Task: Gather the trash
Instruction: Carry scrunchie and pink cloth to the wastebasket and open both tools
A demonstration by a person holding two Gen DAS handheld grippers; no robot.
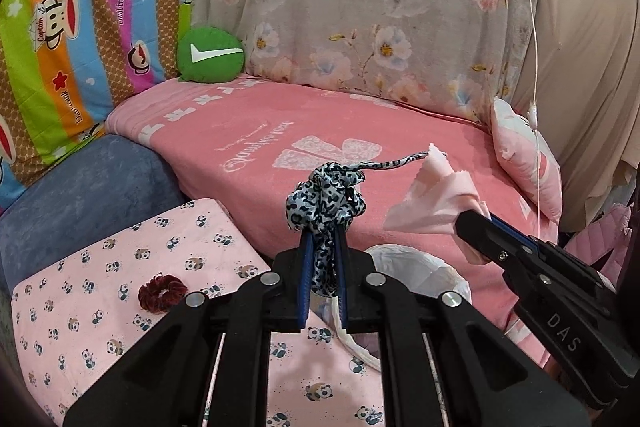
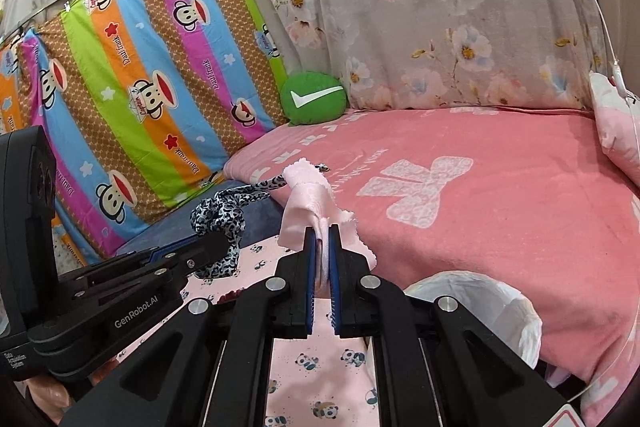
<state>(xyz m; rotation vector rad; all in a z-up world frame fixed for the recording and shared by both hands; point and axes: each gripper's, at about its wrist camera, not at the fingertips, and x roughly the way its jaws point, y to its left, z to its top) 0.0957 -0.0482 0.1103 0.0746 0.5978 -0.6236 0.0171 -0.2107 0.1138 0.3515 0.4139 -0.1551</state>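
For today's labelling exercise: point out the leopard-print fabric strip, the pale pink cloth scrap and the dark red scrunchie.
leopard-print fabric strip (image 1: 326, 205): left wrist view, on its knotted bunch.
pale pink cloth scrap (image 2: 308, 203): right wrist view, on its folded middle.
dark red scrunchie (image 1: 162, 291): left wrist view, on its ruffled ring.

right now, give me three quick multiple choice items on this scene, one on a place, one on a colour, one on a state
1. Where does the dark red scrunchie lie?
A. on the panda cloth
B. on the pink blanket
C. in the bin bag

2. What colour is the round cushion?
A. blue
B. green
C. yellow

3. What is the left hand-held gripper doing?
A. open and empty
B. shut on the pink cloth
C. shut on the leopard-print cloth

Answers: A, pandas show all round it; B, green with a white tick; C, the print cloth sits pinched between its fingers.
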